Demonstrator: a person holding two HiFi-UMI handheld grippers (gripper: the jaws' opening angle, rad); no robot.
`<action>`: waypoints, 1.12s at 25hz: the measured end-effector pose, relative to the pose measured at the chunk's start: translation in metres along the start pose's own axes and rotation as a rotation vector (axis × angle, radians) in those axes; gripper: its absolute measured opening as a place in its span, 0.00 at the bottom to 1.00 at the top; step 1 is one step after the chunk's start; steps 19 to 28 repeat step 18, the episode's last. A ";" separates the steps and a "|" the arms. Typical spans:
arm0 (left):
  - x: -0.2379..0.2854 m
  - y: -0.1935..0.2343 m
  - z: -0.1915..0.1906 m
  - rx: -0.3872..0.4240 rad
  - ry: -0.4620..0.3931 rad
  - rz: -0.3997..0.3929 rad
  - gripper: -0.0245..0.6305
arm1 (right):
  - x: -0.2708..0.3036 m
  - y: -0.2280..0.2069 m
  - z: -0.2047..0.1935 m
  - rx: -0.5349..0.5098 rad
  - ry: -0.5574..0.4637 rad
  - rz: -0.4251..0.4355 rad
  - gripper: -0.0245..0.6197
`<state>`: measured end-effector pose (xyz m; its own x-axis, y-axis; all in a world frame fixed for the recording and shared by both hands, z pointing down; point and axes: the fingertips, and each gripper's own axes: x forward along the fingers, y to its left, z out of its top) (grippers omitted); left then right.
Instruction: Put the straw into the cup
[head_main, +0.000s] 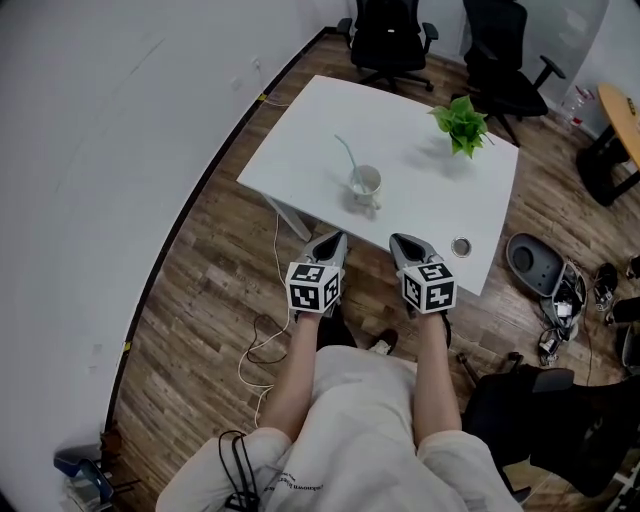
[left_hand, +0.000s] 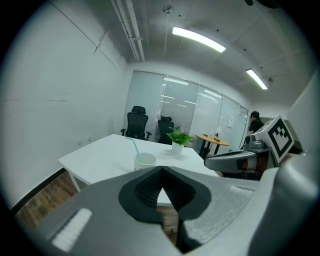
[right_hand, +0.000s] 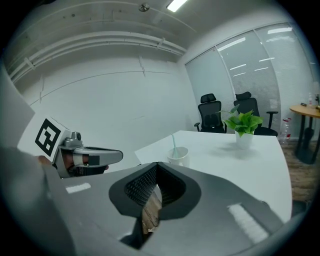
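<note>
A white cup (head_main: 366, 183) stands near the front of the white table (head_main: 300, 140), and a pale green straw (head_main: 347, 153) leans out of it toward the back left. The left gripper view shows the cup (left_hand: 145, 160) and straw (left_hand: 134, 146) ahead, as does the right gripper view, with cup (right_hand: 178, 156) and straw (right_hand: 174, 141). My left gripper (head_main: 335, 240) and right gripper (head_main: 402, 241) hover side by side at the table's front edge, short of the cup. Both are shut and hold nothing, left gripper (left_hand: 161, 172) and right gripper (right_hand: 156, 167).
A small potted plant (head_main: 461, 125) stands at the table's far right. A small round object (head_main: 460, 246) lies near the front right corner. Black office chairs (head_main: 392, 40) stand behind the table. Cables (head_main: 262, 340) and a round grey base (head_main: 535, 262) lie on the wooden floor.
</note>
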<state>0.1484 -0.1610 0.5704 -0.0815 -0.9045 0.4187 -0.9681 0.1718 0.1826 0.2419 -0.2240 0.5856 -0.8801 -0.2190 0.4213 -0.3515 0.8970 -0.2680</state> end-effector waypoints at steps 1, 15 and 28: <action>-0.001 0.000 -0.001 0.005 0.005 0.002 0.04 | 0.000 -0.001 -0.001 -0.001 0.002 0.000 0.08; 0.000 0.001 -0.002 -0.014 0.050 -0.013 0.04 | -0.001 -0.007 0.002 -0.026 0.035 0.026 0.08; 0.003 -0.005 -0.009 -0.026 0.070 -0.022 0.04 | -0.007 -0.010 -0.009 -0.093 0.088 0.029 0.07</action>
